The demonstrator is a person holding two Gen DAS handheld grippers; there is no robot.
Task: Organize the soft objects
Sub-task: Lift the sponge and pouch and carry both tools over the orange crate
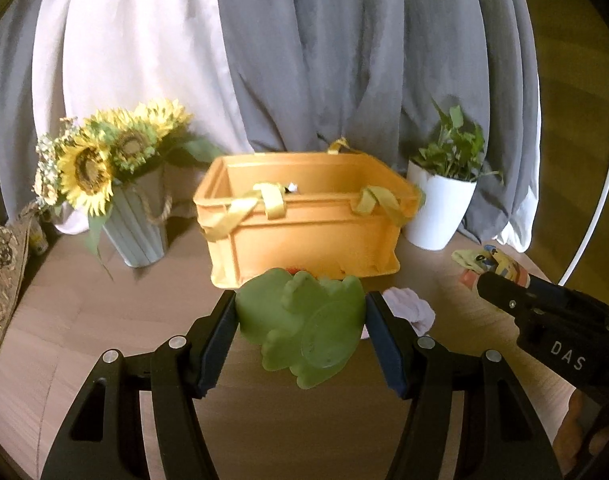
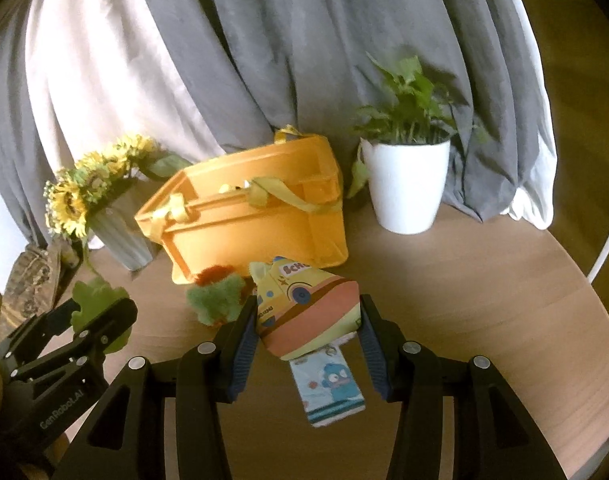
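Observation:
My left gripper (image 1: 300, 320) is shut on a soft green frog toy (image 1: 304, 324), held above the table in front of the orange crate (image 1: 304, 228). My right gripper (image 2: 306, 322) is shut on a yellow school-bus cloth toy (image 2: 304, 304) with a hanging cartoon tag (image 2: 332, 390). In the right wrist view the crate (image 2: 248, 232) stands just beyond it, and the left gripper (image 2: 100, 322) with the frog (image 2: 96, 300) shows at the lower left. The right gripper (image 1: 500, 292) shows at the right of the left wrist view, holding the bus toy (image 1: 492, 264). A green and red plush (image 2: 218, 296) lies before the crate.
A sunflower vase (image 1: 136, 220) stands left of the crate and a white potted plant (image 1: 440, 208) right of it. Grey and white curtains hang behind. A pale pink cloth (image 1: 408, 308) lies on the round wooden table (image 1: 84, 320). A patterned cushion (image 1: 0, 272) sits at the far left.

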